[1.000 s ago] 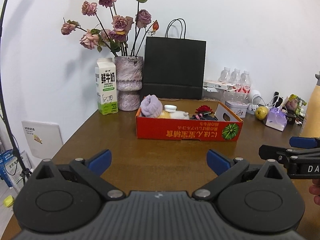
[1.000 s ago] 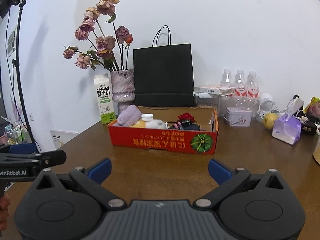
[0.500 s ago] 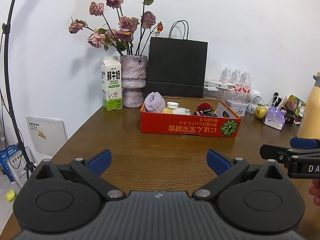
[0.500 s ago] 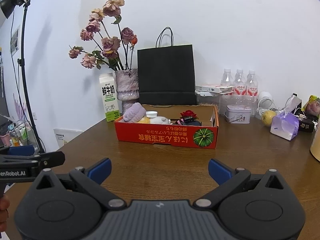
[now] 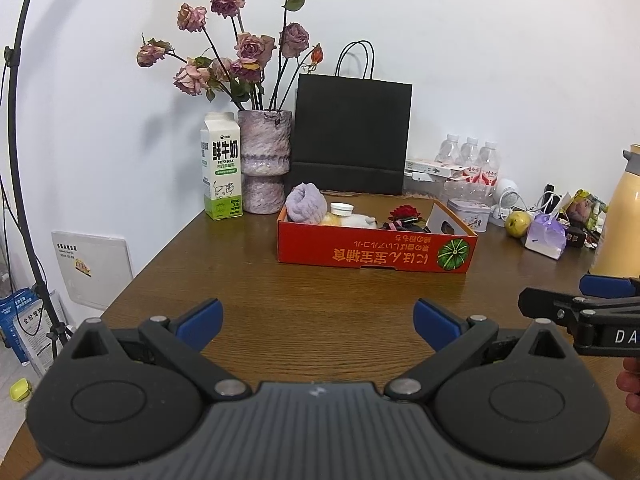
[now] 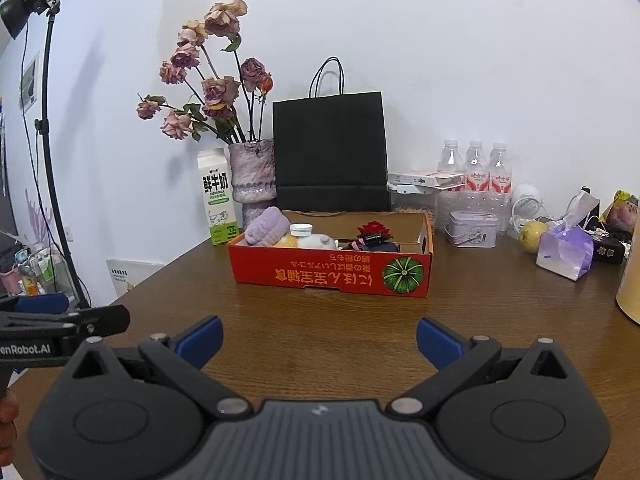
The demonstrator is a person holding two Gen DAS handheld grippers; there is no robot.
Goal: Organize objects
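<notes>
A red cardboard box (image 5: pixel 376 254) (image 6: pixel 332 272) sits on the brown table. It holds a purple rolled cloth (image 5: pixel 305 203) (image 6: pixel 267 226), a white-capped jar (image 5: pixel 341 209) (image 6: pixel 301 230), a white soft item (image 6: pixel 318 241), a red rose (image 5: pixel 405 213) (image 6: pixel 375 228) and dark items. My left gripper (image 5: pixel 318 322) is open and empty, well short of the box. My right gripper (image 6: pixel 320 338) is open and empty, also short of the box. Each shows at the edge of the other's view.
Behind the box stand a milk carton (image 5: pixel 222 166), a vase of dried roses (image 5: pixel 265 166) and a black paper bag (image 5: pixel 350 136). To the right are water bottles (image 6: pixel 476 166), a tin (image 6: pixel 472 229), a fruit (image 6: pixel 532 235), a purple tissue pack (image 6: pixel 565 250) and a yellow flask (image 5: pixel 622 220).
Both grippers have drawn back from the box and risen a little, so the box looks smaller and farther. Both stay open and empty.
</notes>
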